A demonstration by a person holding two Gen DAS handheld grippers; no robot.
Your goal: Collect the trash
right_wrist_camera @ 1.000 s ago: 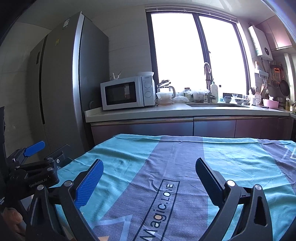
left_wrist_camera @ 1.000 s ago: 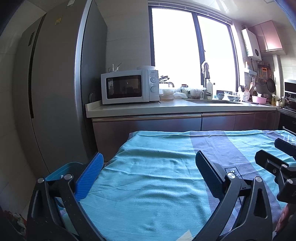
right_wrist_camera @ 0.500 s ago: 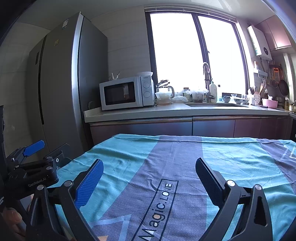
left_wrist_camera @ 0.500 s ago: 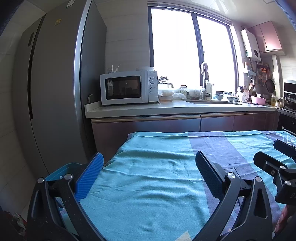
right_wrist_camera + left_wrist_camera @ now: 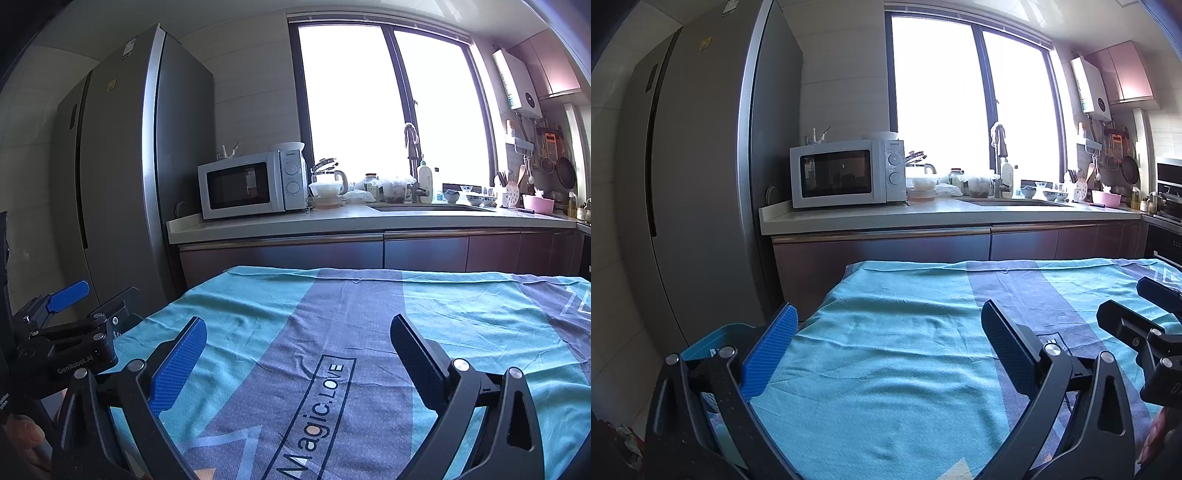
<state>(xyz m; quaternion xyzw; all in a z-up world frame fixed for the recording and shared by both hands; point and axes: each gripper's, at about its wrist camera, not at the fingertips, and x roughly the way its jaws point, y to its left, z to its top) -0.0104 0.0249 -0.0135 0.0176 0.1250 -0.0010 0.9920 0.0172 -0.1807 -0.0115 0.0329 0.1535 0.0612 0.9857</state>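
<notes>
My left gripper (image 5: 886, 332) is open and empty, held low over the left part of a table covered by a teal and grey cloth (image 5: 905, 354). My right gripper (image 5: 295, 347) is open and empty over the cloth's middle, near the "Magic.LOVE" print (image 5: 317, 413). A blue bin (image 5: 713, 339) stands beside the table's left edge, partly hidden behind my left finger. No trash shows on the cloth. A pale scrap (image 5: 956, 470) peeks in at the bottom edge of the left wrist view. Each gripper shows in the other's view: the right one (image 5: 1145, 325), the left one (image 5: 74, 314).
A tall steel fridge (image 5: 701, 184) stands at the left. Behind the table runs a kitchen counter (image 5: 923, 218) with a white microwave (image 5: 846, 177), jars, a sink and a tap. A bright window (image 5: 388, 110) lies behind it.
Both views have shifted only slightly; the kitchen sits a touch lower and left in frame. Both grippers stay open and empty.
</notes>
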